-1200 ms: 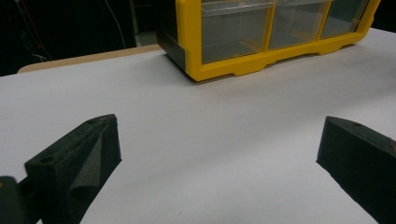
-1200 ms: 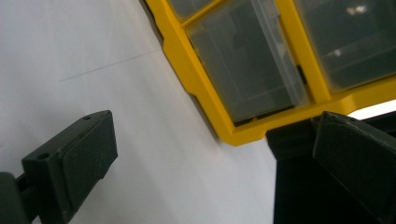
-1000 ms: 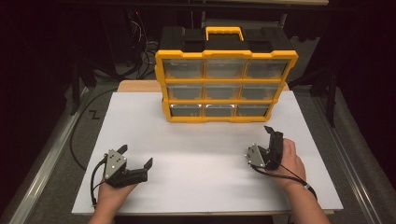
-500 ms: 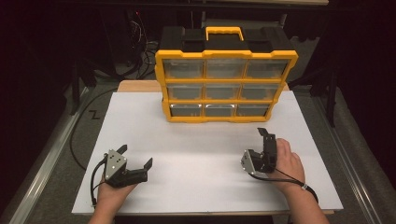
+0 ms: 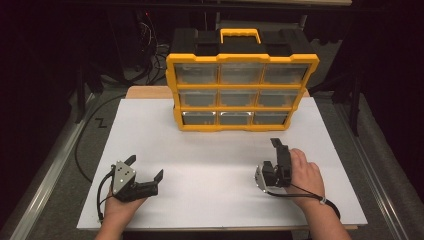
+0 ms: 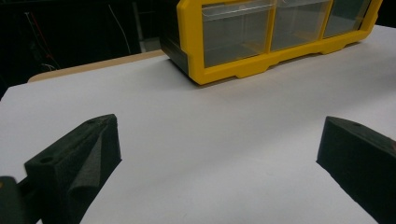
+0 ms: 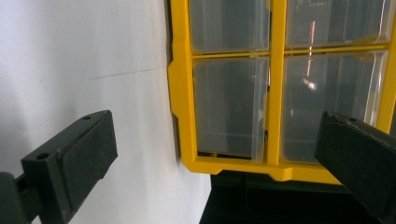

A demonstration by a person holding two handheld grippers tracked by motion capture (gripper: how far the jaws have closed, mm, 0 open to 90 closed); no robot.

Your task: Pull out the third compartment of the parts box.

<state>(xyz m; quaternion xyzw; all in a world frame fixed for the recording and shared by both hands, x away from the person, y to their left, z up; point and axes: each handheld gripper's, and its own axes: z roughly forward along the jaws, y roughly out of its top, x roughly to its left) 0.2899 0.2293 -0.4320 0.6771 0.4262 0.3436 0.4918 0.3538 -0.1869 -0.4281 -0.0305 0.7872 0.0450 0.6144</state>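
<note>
The left gripper (image 5: 145, 167) rests low on the white board (image 5: 210, 150) at the near left corner, its jaws spread wide with nothing between them. In the left gripper view the two black pads frame bare board, and the yellow drawer cabinet (image 6: 261, 42) sits ahead and off to the right of that gripper's line, well apart from it.

The cabinet (image 5: 242, 92) stands upright at the far middle of the board, its front facing the person, with three rows of three clear drawers; its long axis runs across the table, left to right. The drawers look shut and flush with the frame (whether anything lies in them I cannot tell).

The right gripper (image 5: 277, 157) is held in the person's right hand (image 5: 302, 175) on the near right side, turned on its side so that its jaws point forward at the cabinet's front. They too are parted and hold nothing. The right gripper view, rolled with the hand, looks straight at the clear drawers (image 7: 231, 109) near one corner of the frame, which lie between the two pads but still well ahead of them.

I judge the right gripper the nearer and better aimed: the coming move is likely a straight reach forward to a drawer on the cabinet's right side, with the jaws turned to suit its pull.
</note>
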